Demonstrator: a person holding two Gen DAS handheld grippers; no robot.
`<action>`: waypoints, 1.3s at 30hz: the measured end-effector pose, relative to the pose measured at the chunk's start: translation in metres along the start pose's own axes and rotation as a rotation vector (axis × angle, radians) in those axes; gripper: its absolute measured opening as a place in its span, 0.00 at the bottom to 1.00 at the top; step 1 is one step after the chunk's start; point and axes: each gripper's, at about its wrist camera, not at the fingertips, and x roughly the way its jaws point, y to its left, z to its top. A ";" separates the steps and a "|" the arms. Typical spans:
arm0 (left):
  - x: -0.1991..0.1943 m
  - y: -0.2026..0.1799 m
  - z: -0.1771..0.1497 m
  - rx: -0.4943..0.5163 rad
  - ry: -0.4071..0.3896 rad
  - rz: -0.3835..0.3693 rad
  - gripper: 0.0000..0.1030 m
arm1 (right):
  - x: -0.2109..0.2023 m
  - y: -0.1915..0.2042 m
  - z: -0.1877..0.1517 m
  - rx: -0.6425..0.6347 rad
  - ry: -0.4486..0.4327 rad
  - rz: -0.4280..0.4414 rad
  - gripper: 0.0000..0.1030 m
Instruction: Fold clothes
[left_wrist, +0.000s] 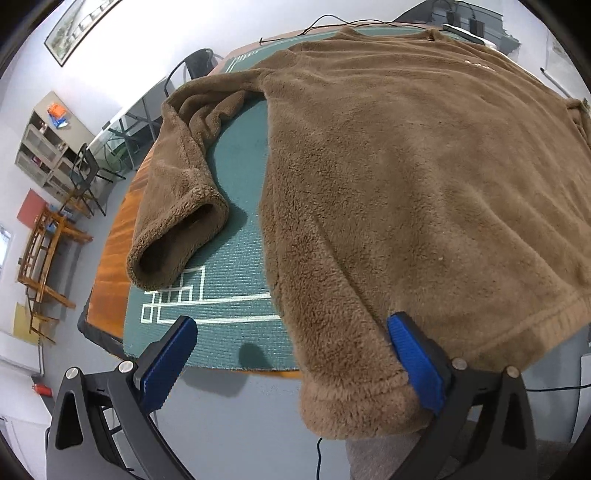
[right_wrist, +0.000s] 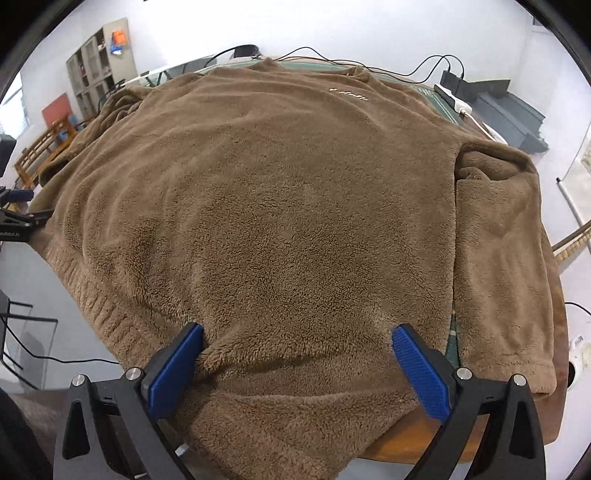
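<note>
Brown fleece sweater (right_wrist: 280, 206) is spread flat, front up, on the green mat (left_wrist: 229, 295) over the surface, collar far, hem draped over the near edge. 1 sleeve (left_wrist: 177, 206) lies beside the body, unfolded; the other sleeve (right_wrist: 506, 258) lies alongside too. Left gripper (left_wrist: 291, 339) is held low at the hem's left corner, jaws spread, 1 finger touching fleece. Right gripper (right_wrist: 297, 349) is levelled at the hem, jaws spread astride a raised ridge, likely positioned for pinching.
</note>
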 end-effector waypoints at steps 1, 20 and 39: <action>-0.001 -0.001 -0.002 0.005 0.000 -0.009 1.00 | 0.000 -0.001 -0.002 -0.002 -0.004 0.001 1.00; -0.047 0.041 0.148 -0.097 -0.063 -0.209 1.00 | -0.075 -0.089 0.082 0.243 -0.075 0.060 0.99; 0.052 -0.006 0.440 -0.046 0.012 -0.283 1.00 | 0.002 -0.166 0.381 0.339 -0.153 0.066 0.99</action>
